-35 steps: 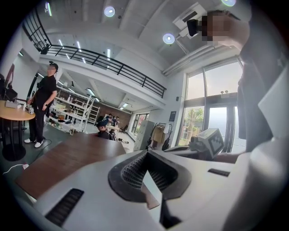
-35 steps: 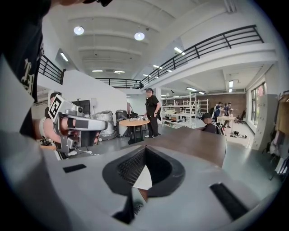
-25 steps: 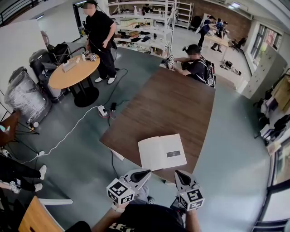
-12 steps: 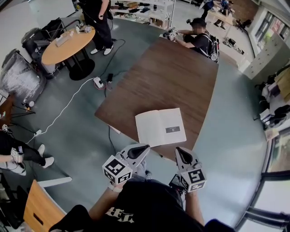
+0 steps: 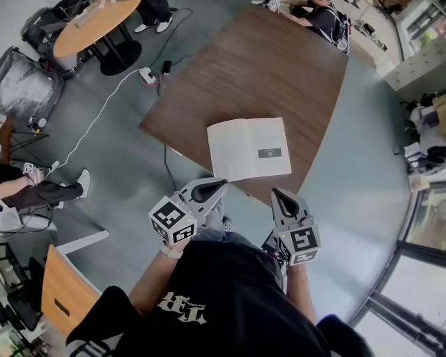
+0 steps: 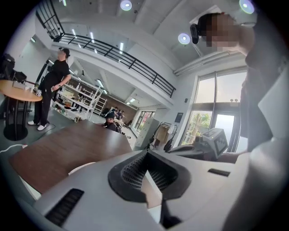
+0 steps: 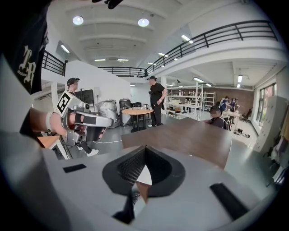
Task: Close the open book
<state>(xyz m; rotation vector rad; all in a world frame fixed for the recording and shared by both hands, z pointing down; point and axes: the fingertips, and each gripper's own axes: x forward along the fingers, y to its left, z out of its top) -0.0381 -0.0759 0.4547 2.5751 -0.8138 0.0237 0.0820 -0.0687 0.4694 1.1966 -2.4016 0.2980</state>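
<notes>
The open book [image 5: 249, 148] lies flat with its white pages up, near the front edge of the long brown table [image 5: 272, 63]. Both grippers hang in front of that edge, short of the book and close to the person's body. My left gripper [image 5: 221, 183] is shut and empty, with its tips pointing at the book's near left corner. My right gripper [image 5: 275, 192] is shut too, below the book's near right corner. In the left gripper view the jaws [image 6: 146, 153] meet over the table [image 6: 58, 153]. The right gripper [image 7: 144, 148] points along the table [image 7: 189, 140].
A person sits at the table's far end [image 5: 324, 15]. A round wooden table [image 5: 94, 24] stands at the far left, with a power strip [image 5: 148, 73] and its white cable on the floor. At the lower left is a wooden desk corner [image 5: 59, 296].
The head view has tipped downward, so the book now sits higher in the picture. Both grippers have sunk slightly and stay shut. The book has not moved.
</notes>
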